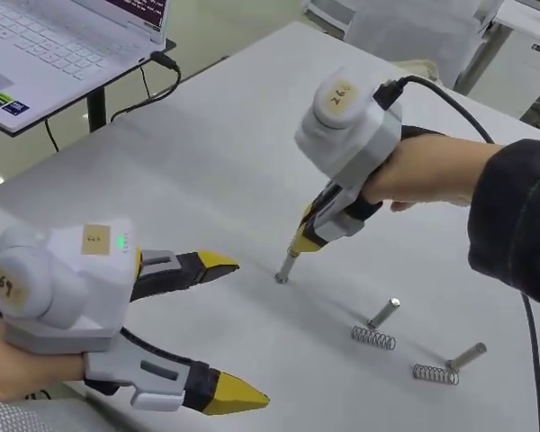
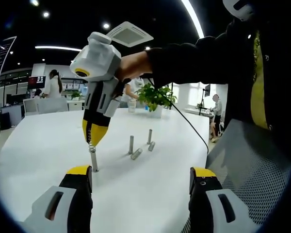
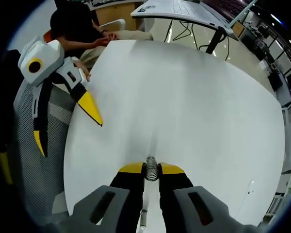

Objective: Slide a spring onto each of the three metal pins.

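While the white table (image 1: 252,162) spreads across the frame, with a laptop (image 1: 63,45) at upper left, we hold the left gripper (image 1: 249,330) wide open at lower left. Our right gripper (image 1: 299,245), at centre, pinches a spring (image 3: 151,171) at the top of an upright metal pin (image 1: 286,267). Two more pins (image 1: 384,312) (image 1: 466,355) stand at lower right, each with a loose spring (image 1: 373,337) (image 1: 435,373) lying beside it.

The white table (image 1: 207,162) has a smooth and plain top. Three metal pins stand upright on it in a row, as the head view shows them: the left pin (image 1: 286,267), the middle pin (image 1: 384,312) and the right pin (image 1: 466,355). One spring (image 1: 373,337) lies flat just beside the foot of the middle pin, and a second spring (image 1: 436,373) lies just beside the foot of the right pin.
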